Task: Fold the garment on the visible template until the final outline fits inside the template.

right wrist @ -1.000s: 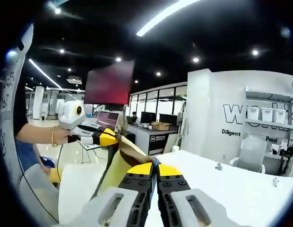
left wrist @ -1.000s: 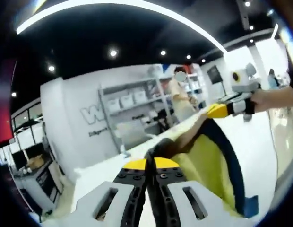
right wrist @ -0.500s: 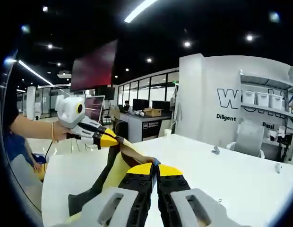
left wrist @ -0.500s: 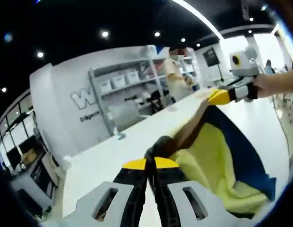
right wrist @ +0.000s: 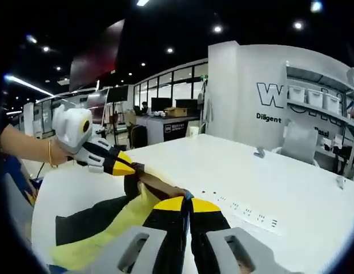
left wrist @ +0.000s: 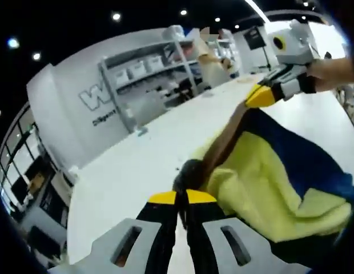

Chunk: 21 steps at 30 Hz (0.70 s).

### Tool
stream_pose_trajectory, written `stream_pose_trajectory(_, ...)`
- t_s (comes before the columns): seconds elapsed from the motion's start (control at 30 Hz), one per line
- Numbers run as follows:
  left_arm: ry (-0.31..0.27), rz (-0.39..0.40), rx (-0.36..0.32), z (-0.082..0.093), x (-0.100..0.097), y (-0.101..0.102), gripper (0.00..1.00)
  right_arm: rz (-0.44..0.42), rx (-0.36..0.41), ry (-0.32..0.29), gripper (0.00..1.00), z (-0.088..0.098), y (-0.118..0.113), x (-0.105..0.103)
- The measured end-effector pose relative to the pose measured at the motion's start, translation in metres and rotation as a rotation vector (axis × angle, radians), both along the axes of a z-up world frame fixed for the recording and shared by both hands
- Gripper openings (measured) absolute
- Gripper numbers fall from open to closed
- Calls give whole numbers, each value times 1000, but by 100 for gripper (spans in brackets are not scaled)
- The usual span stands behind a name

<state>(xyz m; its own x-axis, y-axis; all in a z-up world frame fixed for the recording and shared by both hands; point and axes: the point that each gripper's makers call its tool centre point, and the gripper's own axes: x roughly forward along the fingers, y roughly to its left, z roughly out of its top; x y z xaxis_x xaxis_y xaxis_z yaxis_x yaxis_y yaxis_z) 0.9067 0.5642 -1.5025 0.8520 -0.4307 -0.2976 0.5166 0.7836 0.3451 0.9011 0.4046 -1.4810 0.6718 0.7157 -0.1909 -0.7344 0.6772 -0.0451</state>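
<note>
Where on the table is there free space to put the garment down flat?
The white table is bare from the garment across to the far edge by the shelves, apart from a small object there. It is crowded where the left gripper and right gripper hold the garment stretched between them.

White glossy tabletop (left wrist: 148, 165), wide and rounded at its edge; also in right gripper view (right wrist: 268, 188), with a row of small dark marks (right wrist: 245, 211) on it. Small grey object (right wrist: 258, 152) sits on tabletop near far edge. White wall with large dark lettering (right wrist: 282, 100). Grey metal shelving unit (left wrist: 145, 77) holding white storage bins (right wrist: 314, 97). Grey office chair (right wrist: 297, 145) beside tabletop. Person in light top (left wrist: 208, 54) stands by shelving. Desks with dark monitors (right wrist: 165, 117) further back. Round ceiling spotlights (right wrist: 217, 28) on black ceiling.
</note>
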Motion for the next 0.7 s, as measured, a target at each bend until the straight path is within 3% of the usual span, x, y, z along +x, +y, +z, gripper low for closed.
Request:
stream_pose_trajectory(0.13, 97, 30, 74, -57, 16, 4, 1, -26, -69, 68, 0, -44, 5, 21)
stream_pose_trajectory(0.23, 119, 26, 77, -64, 14, -3, 5, -35, -72, 104, 0, -58, 7, 26)
stream_pose_trajectory(0.33, 177, 57, 51, -87, 30, -2, 15, -52, -76, 152, 3, -79, 8, 32)
stream_pose_trajectory(0.4, 195, 58, 74, -90, 32, -2, 20, -79, -74, 182, 10, -91, 5, 41)
stream_pose_trajectory(0.47, 191, 66, 73, -89, 37, 0, 21, -94, -72, 189, 11, -91, 3, 41)
stream_pose_trajectory(0.5, 174, 94, -13, -80, 41, 0, 22, -108, -86, 180, 12, -94, 2, 42)
stream_pose_trajectory(0.53, 177, 86, -75, -77, 41, -2, 23, -113, -70, 208, 13, -100, -1, 41)
stream_pose_trajectory(0.6, 212, 93, -33, -83, 30, 2, 24, -123, -63, 213, 17, -100, -4, 37)
stream_pose_trajectory(0.7, 231, 102, -57, -83, 17, 3, 25, -115, -64, 216, 19, -99, -3, 27)
